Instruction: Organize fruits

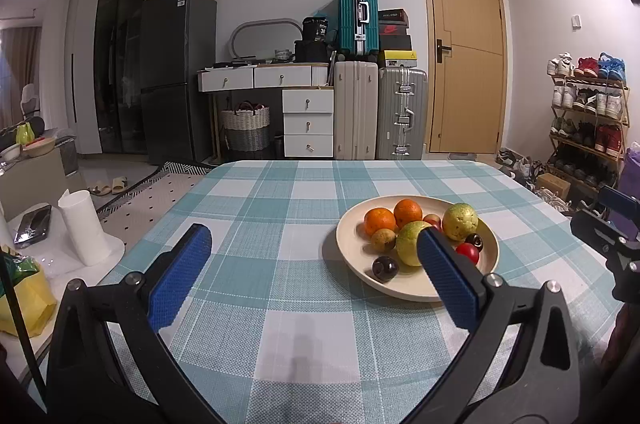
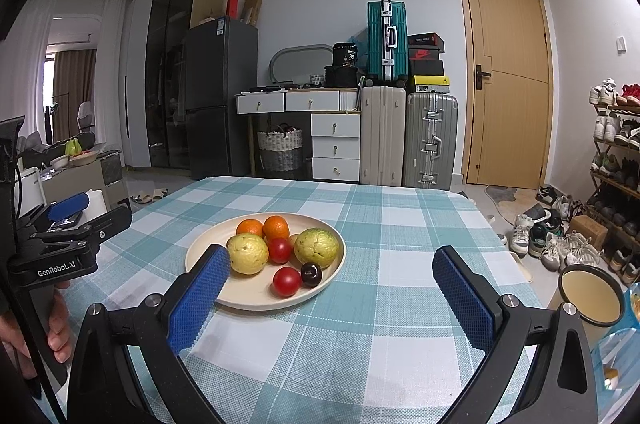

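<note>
A cream plate [image 1: 352,256] [image 2: 200,256] sits on the checked tablecloth and holds two oranges [image 1: 380,220] [image 2: 276,227], two yellow-green guavas [image 1: 460,221] [image 2: 316,247], red tomatoes [image 2: 286,281], dark plums [image 1: 385,268] [image 2: 311,273] and a small brownish fruit [image 1: 383,239]. My left gripper [image 1: 316,244] is open and empty, low over the cloth, its right finger in front of the plate. My right gripper [image 2: 332,264] is open and empty, its left finger at the plate's near rim. The left gripper also shows in the right wrist view [image 2: 68,208].
A paper roll [image 1: 84,224] and a yellow bag [image 1: 24,296] stand on a side surface left of the table. A cream cup [image 2: 592,298] sits at the right. Suitcases, drawers, a fridge and a shoe rack [image 1: 588,120] line the room behind.
</note>
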### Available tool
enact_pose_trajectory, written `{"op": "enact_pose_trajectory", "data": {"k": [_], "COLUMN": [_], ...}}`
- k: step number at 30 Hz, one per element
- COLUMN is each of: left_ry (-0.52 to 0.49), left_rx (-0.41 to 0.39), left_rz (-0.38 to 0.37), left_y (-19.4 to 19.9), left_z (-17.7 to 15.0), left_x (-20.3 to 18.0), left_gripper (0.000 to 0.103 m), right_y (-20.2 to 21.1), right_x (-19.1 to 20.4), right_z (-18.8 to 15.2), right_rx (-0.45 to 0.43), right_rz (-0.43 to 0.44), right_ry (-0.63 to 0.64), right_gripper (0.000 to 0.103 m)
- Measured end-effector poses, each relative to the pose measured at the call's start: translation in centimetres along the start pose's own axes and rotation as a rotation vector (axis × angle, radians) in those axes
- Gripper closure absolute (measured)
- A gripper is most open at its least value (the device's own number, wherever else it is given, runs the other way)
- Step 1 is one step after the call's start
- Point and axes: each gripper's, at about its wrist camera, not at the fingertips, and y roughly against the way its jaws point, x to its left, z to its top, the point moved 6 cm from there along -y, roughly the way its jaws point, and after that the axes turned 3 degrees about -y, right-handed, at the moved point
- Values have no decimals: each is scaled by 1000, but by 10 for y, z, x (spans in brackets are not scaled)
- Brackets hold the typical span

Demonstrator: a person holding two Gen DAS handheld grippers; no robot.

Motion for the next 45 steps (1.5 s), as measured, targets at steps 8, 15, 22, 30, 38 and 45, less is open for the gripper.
{"op": "enact_pose_trajectory", "data": {"k": [8,15,22,30,38,45], "left_ry": [0,0,-2,-1,1,1], "left_rx": [1,0,1,0,1,0], "left_rz": [4,0,-1,0,5,3], "left_y": [-1,0,-1,0,0,0], "left_z": [-1,-1,-1,-1,-1,-1], "left_x": [1,1,1,1,2,3], "left_gripper": [0,0,0,0,0,0], "right_y": [0,0,0,1,1,1], "right_x": [0,0,0,0,0,0], "right_z": [0,0,0,0,0,0], "right_rx": [0,0,0,0,0,0], "right_rz": [0,0,0,0,0,0], "right_ry": [0,0,0,0,0,0], "right_gripper": [0,0,0,0,0,0]}}
